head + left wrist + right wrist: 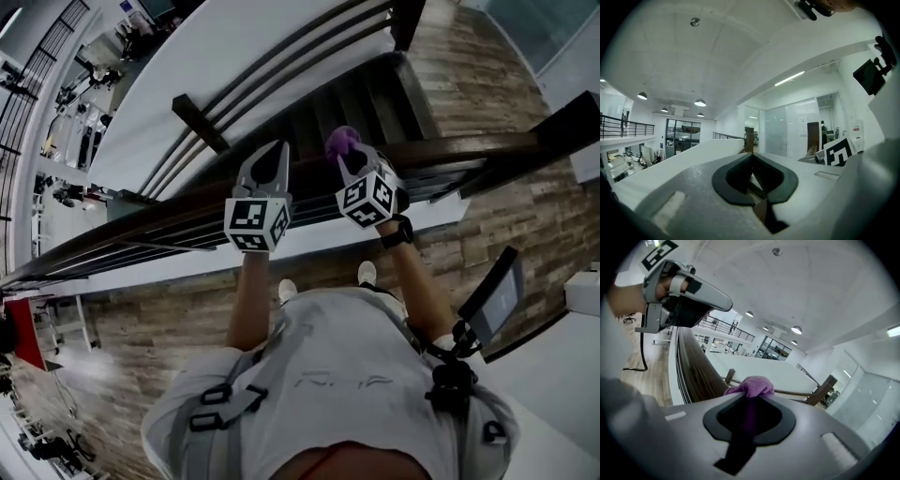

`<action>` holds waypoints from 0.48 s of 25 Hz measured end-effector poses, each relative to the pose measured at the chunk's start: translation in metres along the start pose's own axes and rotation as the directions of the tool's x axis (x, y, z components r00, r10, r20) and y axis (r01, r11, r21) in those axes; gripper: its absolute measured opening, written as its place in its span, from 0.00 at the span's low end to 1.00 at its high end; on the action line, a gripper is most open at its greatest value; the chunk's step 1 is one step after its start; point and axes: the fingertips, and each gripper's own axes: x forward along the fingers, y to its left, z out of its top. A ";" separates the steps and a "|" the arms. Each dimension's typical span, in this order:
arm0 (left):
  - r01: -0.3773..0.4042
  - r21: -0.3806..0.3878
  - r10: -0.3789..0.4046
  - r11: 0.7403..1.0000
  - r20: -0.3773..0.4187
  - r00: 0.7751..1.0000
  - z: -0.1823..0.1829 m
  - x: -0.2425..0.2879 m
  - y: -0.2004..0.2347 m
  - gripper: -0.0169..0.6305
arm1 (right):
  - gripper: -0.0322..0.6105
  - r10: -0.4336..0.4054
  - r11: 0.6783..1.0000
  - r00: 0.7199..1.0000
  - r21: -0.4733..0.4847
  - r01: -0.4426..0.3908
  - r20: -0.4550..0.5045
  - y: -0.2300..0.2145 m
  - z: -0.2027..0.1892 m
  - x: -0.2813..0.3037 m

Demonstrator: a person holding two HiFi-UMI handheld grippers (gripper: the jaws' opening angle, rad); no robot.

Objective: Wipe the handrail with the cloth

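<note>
Your right gripper (351,156) is clamped on the purple cloth (341,141) just over the wooden handrail (478,147), looks set for wiping, while your left gripper (278,152) idles alongside, jaws together, empty.

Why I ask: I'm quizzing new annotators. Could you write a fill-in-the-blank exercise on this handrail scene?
1. The right tool is shut on a ____ cloth.
2. The ____ tool has nothing between its jaws.
3. In the head view, both tools sit over the dark wooden ____.

Missing words: purple; left; handrail.
</note>
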 end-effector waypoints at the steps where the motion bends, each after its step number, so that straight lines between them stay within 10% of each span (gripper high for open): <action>1: 0.028 -0.002 -0.028 1.000 -0.002 1.000 -0.001 0.009 -0.016 0.03 | 0.13 -0.023 1.000 1.000 0.011 0.023 -0.010 -0.012 -0.012 -0.004; 12: 0.219 -0.013 -0.219 0.976 -0.022 0.975 -0.008 0.090 -0.147 0.03 | 0.13 -0.241 0.958 0.966 0.137 0.252 -0.091 -0.125 -0.116 -0.049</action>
